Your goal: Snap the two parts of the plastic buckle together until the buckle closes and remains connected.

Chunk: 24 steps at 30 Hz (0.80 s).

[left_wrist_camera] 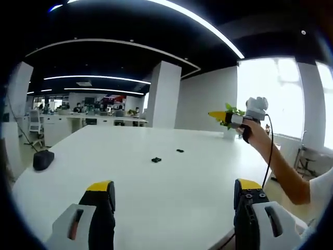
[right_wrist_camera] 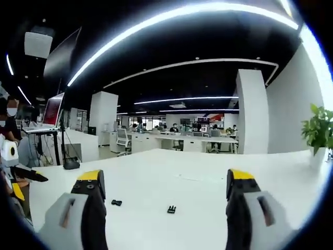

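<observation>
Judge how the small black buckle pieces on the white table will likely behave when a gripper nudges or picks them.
The two buckle parts look tiny and low, so probably light and unlikely to tip. On the smooth white table they may well skid when pushed. Lying apart, each likely needs its own pinch.

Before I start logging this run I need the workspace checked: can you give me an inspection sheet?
Surface: white table, bare apart from a few small items.
Job's things: two black buckle parts lying apart, unjoined.
Clutter: dark object near the table's edge.
Grippers: left claw open, empty; right claw open, empty, raised above the table.
Cables: black cable hanging from the right gripper.
Surroundings: open office, desks, white pillar, potted plant, bright window.
</observation>
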{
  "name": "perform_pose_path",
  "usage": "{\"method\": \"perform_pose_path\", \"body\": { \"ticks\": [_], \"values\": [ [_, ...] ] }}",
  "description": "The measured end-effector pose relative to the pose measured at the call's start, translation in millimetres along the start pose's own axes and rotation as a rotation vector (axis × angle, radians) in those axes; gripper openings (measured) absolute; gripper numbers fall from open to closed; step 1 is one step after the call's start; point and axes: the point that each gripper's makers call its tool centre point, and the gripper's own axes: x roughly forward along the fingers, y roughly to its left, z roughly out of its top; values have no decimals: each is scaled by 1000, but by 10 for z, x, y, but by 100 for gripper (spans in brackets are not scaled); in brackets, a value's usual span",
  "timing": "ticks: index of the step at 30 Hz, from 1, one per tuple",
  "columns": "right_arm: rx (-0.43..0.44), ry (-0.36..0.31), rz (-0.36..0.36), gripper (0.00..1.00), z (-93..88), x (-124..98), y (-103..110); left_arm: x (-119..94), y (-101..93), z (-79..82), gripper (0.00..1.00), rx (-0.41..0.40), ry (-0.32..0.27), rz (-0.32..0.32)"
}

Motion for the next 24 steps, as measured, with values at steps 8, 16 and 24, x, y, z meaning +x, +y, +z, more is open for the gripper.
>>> {"method": "perform_pose_path", "body": {
  "ticks": [8, 16, 24],
  "values": [
    [27, 21, 8, 100, -154, 76, -6, 0, 8, 7, 97, 1, -2, 2],
    [24, 48, 0, 100, -276, 210, -56, 11, 2, 1, 97, 2, 2, -2],
    [38, 85, -15, 100, -506, 377, -129, 19, 6, -4, 97, 2, 4, -2]
  ]
}}
